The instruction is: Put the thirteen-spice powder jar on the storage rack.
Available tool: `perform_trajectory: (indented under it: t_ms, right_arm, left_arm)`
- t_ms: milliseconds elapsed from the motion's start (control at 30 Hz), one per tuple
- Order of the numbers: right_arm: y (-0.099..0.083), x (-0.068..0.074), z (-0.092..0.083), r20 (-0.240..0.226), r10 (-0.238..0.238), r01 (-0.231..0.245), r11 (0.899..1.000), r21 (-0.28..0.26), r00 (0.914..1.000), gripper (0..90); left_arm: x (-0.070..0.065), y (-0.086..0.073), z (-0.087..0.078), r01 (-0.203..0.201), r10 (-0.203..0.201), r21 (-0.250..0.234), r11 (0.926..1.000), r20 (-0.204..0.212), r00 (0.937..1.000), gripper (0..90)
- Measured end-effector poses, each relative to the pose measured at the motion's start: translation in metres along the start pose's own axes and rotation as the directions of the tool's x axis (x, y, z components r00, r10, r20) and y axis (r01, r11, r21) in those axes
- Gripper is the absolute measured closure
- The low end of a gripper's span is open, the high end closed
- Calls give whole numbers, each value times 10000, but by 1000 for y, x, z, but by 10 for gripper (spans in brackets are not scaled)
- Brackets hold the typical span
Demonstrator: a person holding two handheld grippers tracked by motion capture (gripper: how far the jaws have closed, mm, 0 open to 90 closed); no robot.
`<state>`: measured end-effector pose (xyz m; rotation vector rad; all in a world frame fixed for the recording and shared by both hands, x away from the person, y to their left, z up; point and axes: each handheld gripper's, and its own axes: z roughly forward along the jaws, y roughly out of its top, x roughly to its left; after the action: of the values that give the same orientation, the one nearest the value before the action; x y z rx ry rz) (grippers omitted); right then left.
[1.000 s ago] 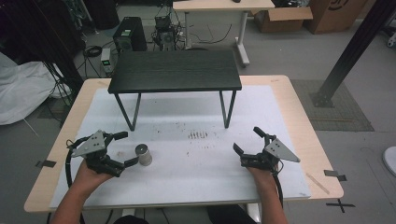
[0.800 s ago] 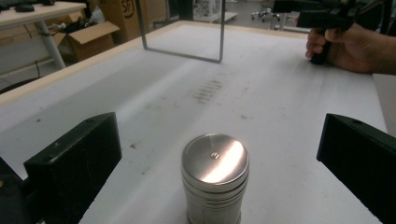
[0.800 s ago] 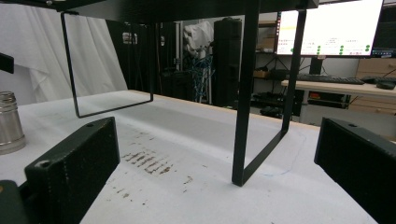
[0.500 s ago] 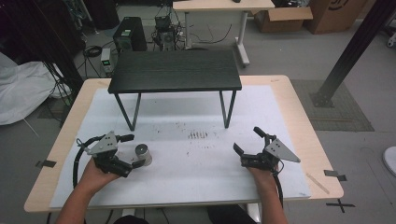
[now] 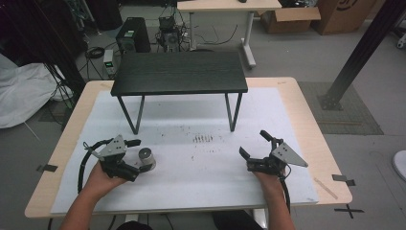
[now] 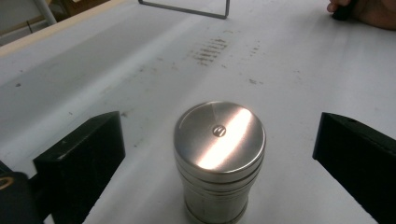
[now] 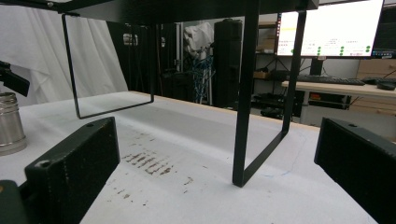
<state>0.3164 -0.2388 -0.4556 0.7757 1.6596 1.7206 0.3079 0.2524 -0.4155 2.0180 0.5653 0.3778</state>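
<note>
A small silver metal canister (image 5: 145, 157) stands upright on the white table cover (image 5: 201, 163), left of centre. My left gripper (image 5: 139, 157) is open, and its two black jaws stand on either side of the canister (image 6: 219, 158) without touching it. In the right gripper view the canister (image 7: 10, 123) shows at the far left edge. My right gripper (image 5: 253, 146) rests open near the table's right front, with nothing between its jaws.
A low black bench-like shelf (image 5: 179, 72) on thin black legs (image 7: 243, 93) stands at the back middle of the table. A patch of dark smudges (image 5: 203, 139) marks the cover in the middle. The wooden table edge (image 5: 330, 143) runs along the right.
My left gripper has slid to the right toward the canister, so that its open jaws now flank it. The right gripper has stayed still.
</note>
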Motion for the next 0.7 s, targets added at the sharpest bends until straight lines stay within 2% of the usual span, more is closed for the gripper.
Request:
perform_trajectory:
  t_ms: [267,533,700]
  right_arm:
    - [0,0,0,-6,11,-11,10000,1,10000,0]
    - [0,0,0,-2,7,-7,10000,5,10000,0]
    - [0,0,0,-2,6,-6,10000,9,10000,0]
  left_arm:
    - [1,-2,5,73,-73,451,9990,-17,10000,155]
    - [3,-3,6,228,-233,590,9980,75,9997,269]
    - [2,-4,7,170,-175,812,9966,46,9998,353]
